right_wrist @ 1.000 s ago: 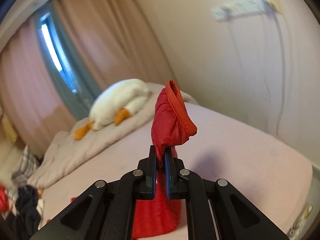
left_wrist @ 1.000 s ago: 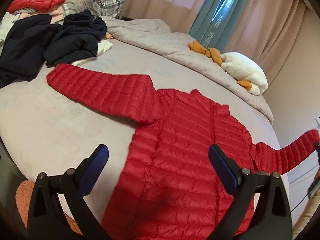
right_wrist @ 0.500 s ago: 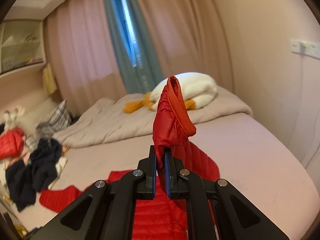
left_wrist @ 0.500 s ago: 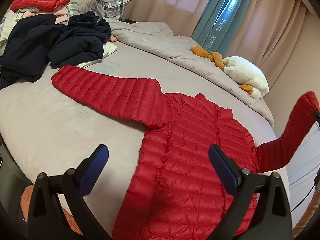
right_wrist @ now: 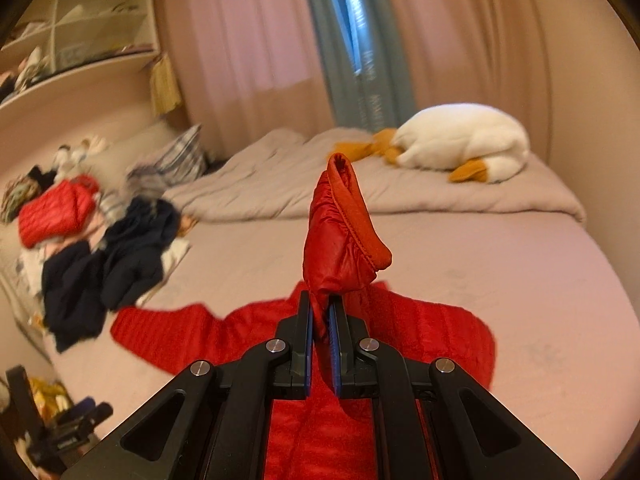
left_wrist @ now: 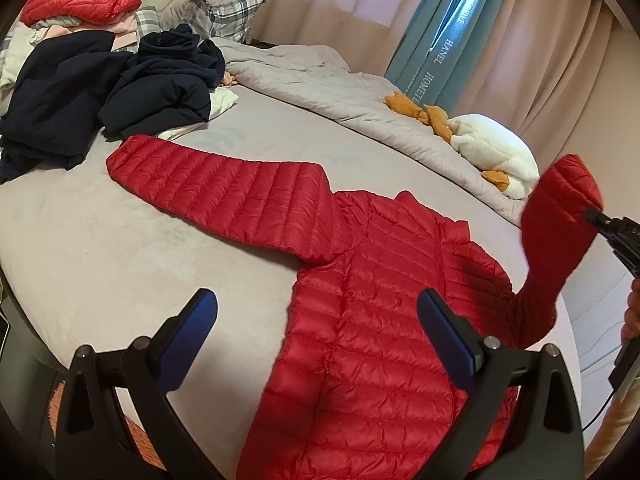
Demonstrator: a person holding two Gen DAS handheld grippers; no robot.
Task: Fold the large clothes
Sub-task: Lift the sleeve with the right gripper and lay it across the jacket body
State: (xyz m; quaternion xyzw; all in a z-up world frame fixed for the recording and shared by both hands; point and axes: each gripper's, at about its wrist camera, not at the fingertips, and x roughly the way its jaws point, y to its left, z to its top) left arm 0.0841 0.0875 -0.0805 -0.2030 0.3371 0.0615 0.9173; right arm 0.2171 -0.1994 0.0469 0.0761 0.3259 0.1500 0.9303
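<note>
Red quilted jacket point(left_wrist: 384, 320) lies flat; right tongs point(right_wrist: 320, 320) pinch its raised cuff point(right_wrist: 344, 220), left tongs point(left_wrist: 316, 328) gape.

Red jacket point(left_wrist: 384, 320) flat on bed point(left_wrist: 100, 248), one sleeve point(left_wrist: 560, 216) raised.

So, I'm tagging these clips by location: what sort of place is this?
Most likely a home bedroom: a bed with a rumpled duvet, curtains at the window, and a plush goose.

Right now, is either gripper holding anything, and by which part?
The right gripper is clamped on the red down jacket, by the cuff end of one sleeve, lifted off the bed. The left gripper is open, holding nothing.
</note>
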